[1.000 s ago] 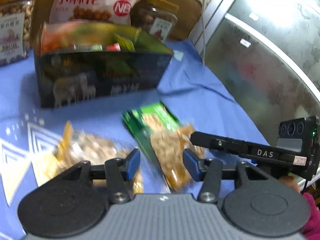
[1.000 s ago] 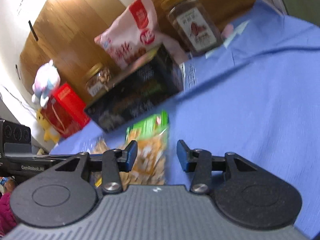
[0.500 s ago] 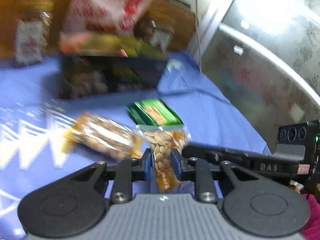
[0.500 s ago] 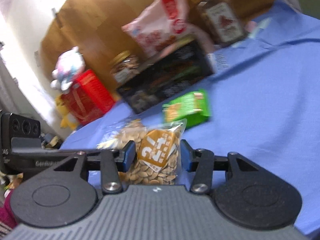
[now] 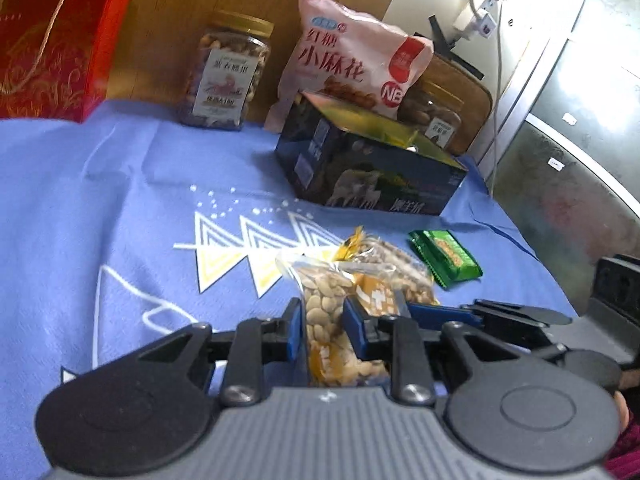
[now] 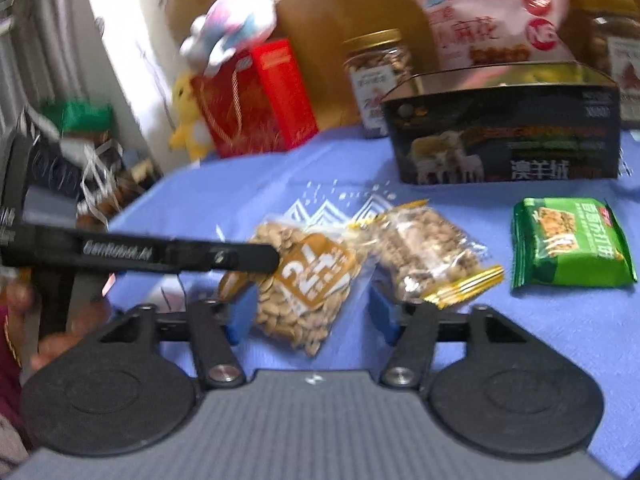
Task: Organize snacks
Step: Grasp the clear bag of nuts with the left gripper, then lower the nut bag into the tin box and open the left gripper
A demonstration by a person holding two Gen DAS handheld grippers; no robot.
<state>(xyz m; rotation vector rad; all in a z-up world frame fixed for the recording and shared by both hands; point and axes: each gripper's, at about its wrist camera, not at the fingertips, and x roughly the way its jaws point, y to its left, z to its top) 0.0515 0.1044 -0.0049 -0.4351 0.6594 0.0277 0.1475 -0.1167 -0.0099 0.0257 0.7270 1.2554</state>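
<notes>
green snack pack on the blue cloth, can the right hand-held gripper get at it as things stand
Probably yes. The right hand-held gripper is open, nothing clamped, and the green snack pack lies flat and alone off to its right, with bare blue cloth between them. The seed packets sit left of that path.

The blue cloth (image 5: 120, 200) is lying open on the left and near side. On the far right the dark box (image 5: 372, 172) is blocking, with jar (image 5: 228, 76) and pink bag (image 5: 352, 64) behind. The seed packets (image 6: 428, 248) and green packet (image 6: 568, 248) are crowding the middle.
</notes>
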